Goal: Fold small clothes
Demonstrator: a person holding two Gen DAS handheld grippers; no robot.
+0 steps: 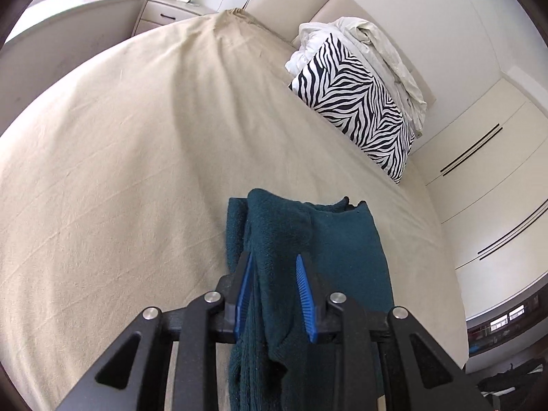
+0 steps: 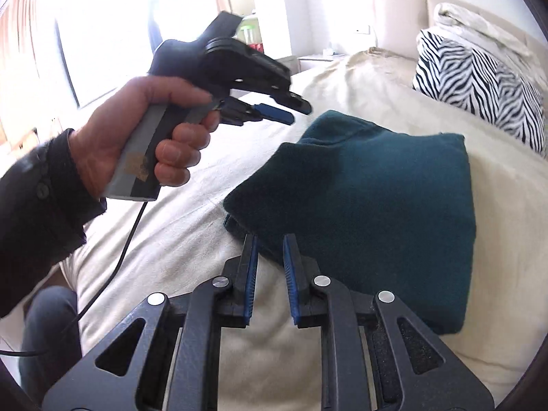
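The teal garment point(image 2: 370, 205) is lying folded on the bed point(image 2: 191, 212). The left gripper point(image 2: 291, 111) and right gripper point(image 2: 270, 257), both slightly spread, are holding nothing. Fold appears complete; next, smoothing or setting aside.

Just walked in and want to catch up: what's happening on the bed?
A person is folding a teal garment on the bed with tongs in each hand. It lies folded over on the sheet. Both the left tongs and the right tongs are open and gripping nothing.
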